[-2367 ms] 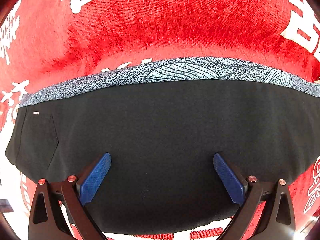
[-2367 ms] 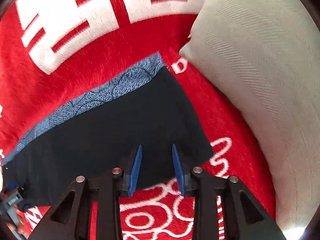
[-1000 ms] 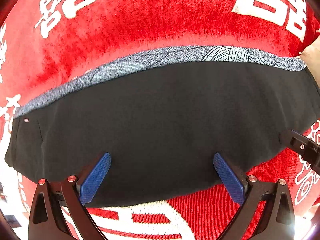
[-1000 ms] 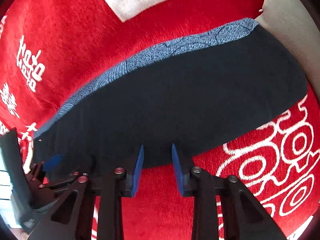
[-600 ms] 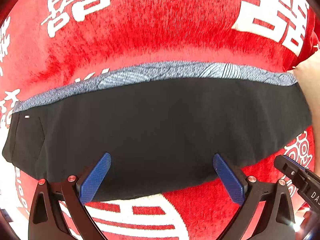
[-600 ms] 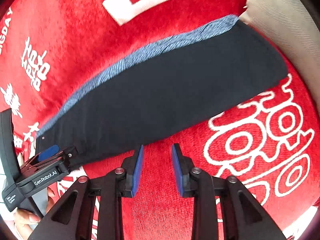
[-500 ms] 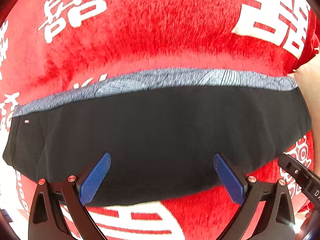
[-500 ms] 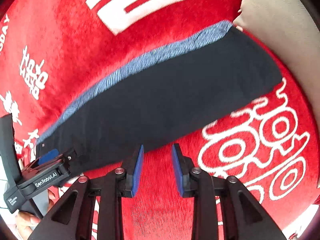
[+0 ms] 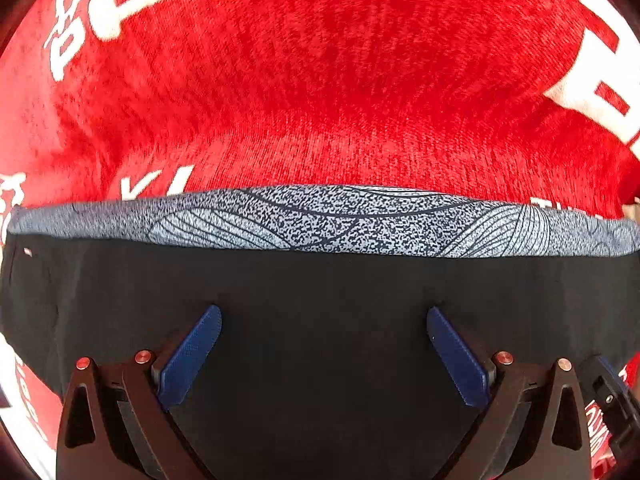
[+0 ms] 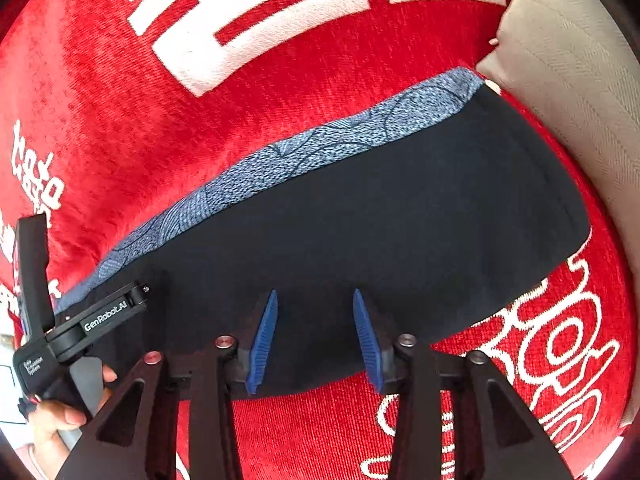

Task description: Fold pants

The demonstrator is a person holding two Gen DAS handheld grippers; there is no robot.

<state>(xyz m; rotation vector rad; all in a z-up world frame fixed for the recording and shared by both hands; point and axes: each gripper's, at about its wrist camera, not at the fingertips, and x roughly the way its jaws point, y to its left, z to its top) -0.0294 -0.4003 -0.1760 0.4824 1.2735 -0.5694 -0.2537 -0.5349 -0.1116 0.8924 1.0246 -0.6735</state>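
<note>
- Left wrist view first: our left gripper (image 9: 324, 322) hangs over the black pants (image 9: 320, 292) with its jaws spread wide, nothing between the blue pads (image 9: 192, 354).
- We see the pants lying flat as a long black band across the red blanket (image 9: 320, 100), running side to side through the whole frame.
- A speckled grey-blue strip (image 9: 320, 222) with fine leaf-like lines peeks out along the far edge of the black layer, so it looks like one layer sits on top of another, a bit offset.
- On the far left of the black fabric there's a tiny pale tag (image 9: 28, 252); we can't make out what it says.
- Right wrist view: our right gripper (image 10: 314, 308) sits at the near edge of the pants, fingertips over the black cloth, jaws parted with a narrow gap and not pinching anything we can see.
- From this side the pants stretch diagonally, the right end stopping close to a grey-beige cushion (image 10: 568, 60), with the patterned strip on the far side again.
- The left gripper also shows up at the left of this view, resting at the other end of the pants, with our left hand (image 10: 60, 416) wrapped round its handle.
- The blanket has big white characters and swirly white line art all over.
</note>
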